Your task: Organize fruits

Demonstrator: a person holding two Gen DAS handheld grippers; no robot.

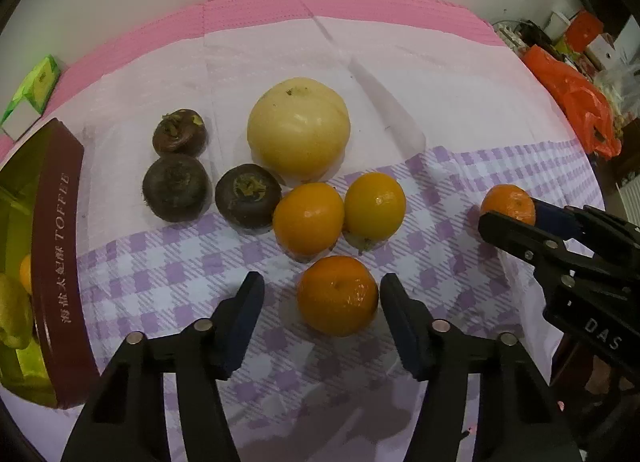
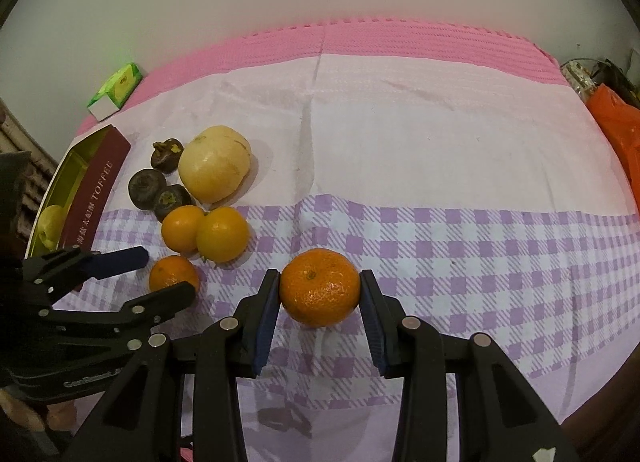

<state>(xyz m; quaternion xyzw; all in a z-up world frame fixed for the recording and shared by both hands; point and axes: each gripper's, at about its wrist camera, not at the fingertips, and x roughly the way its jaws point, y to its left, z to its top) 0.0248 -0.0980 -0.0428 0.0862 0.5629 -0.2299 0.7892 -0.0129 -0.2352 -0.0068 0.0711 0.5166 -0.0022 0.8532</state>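
On the checked cloth lie a pale yellow melon, three dark mangosteens, two yellow-orange fruits and mandarins. My left gripper is open, its pads either side of one mandarin with gaps on both sides. My right gripper stands around a second mandarin; its left pad touches the fruit, the right pad is at or just off the skin. The right gripper also shows in the left wrist view, and the left gripper in the right wrist view.
A maroon toffee tin with yellow fruit inside stands at the left edge. A green and white carton lies at the back left. An orange plastic bag and clutter sit off the table's right side. A wall runs behind.
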